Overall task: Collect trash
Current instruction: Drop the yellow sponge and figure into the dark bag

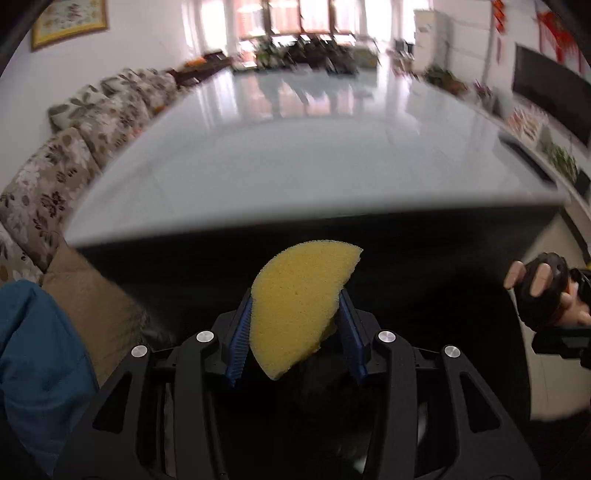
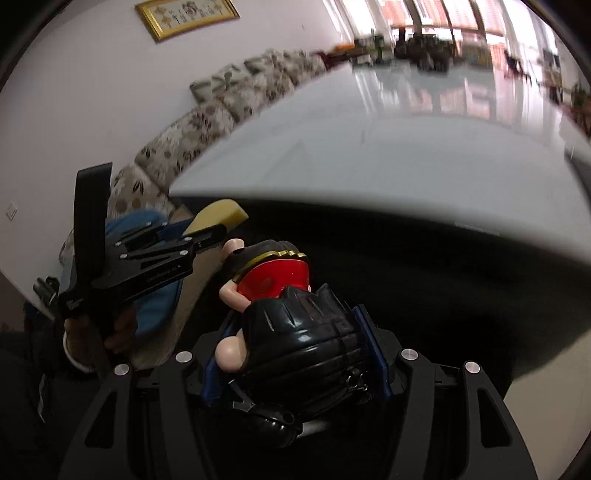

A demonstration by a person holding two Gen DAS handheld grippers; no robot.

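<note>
Pale glossy tabletop [image 1: 295, 155], blurred; window reflections on far half; dark front edge; nothing discernible lying on it.

A long couch [image 1: 85, 122] with a flower pattern runs along the white wall on the left. A picture in a gold frame [image 1: 68, 20] hangs above it. The shiny pale floor [image 1: 314, 147] stretches to big bright windows [image 1: 314, 18] at the far end, with green plants [image 1: 280, 51] in front of them. A dark flat screen [image 1: 550, 99] sits on the right wall. Red decorations [image 1: 557, 33] hang above it
</note>
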